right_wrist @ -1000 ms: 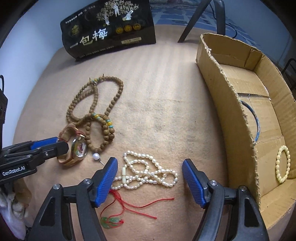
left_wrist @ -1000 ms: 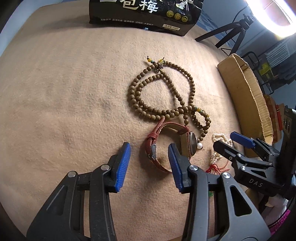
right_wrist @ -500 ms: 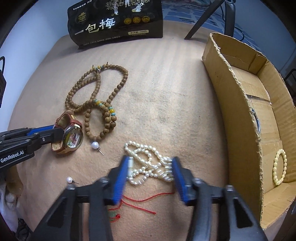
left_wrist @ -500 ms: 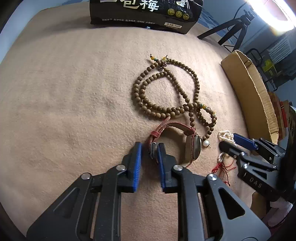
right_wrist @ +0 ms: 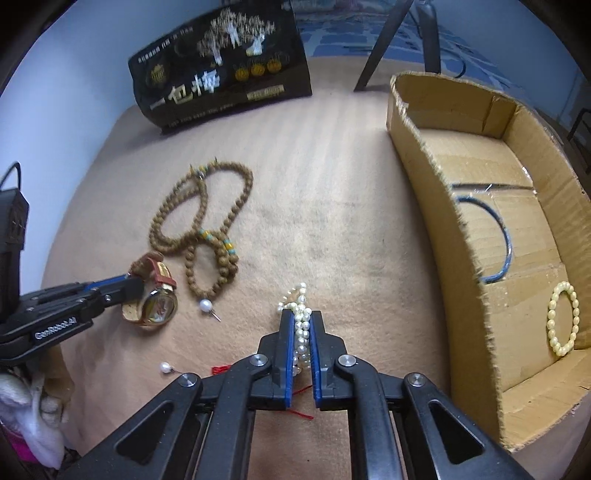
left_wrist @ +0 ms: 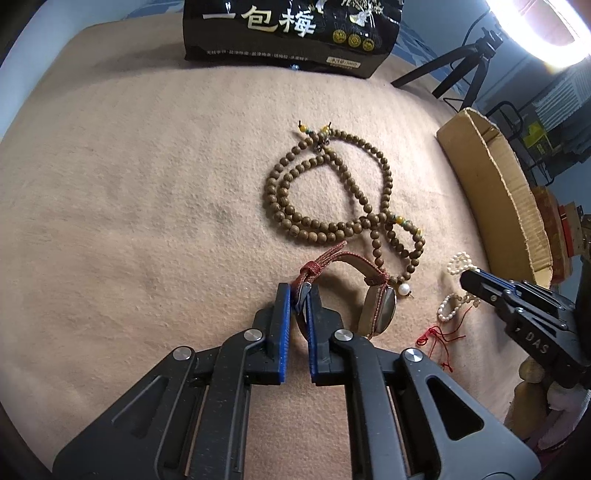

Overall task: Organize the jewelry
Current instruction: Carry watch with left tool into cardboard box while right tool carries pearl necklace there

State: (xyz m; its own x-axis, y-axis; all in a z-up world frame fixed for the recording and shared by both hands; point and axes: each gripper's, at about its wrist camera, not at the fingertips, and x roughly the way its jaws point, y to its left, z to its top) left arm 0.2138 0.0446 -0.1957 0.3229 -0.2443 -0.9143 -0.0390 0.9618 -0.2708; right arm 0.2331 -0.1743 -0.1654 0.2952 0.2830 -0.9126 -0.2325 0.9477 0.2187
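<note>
Left gripper (left_wrist: 295,295) jaws clamped on watch (left_wrist: 369,295) strap; right gripper (right_wrist: 302,332) jaws clamped on pearl necklace (right_wrist: 301,317); wooden beads (left_wrist: 332,199) left on tan blanket (left_wrist: 129,221).

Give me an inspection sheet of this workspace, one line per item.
Surface: tan felt cloth, with jewelry lying loose on it.
Job's things: wooden bead necklace on the cloth; watch held by its red strap; pearl strand gripped; cardboard box holding a blue bangle and a cream bead bracelet.
Clutter: black snack bag; two loose pearl pins.
Grippers: left tongs shut on the watch strap; right tongs shut on the pearl strand.
Cables: one at the left edge.
Surroundings: tripod, ring light.
</note>
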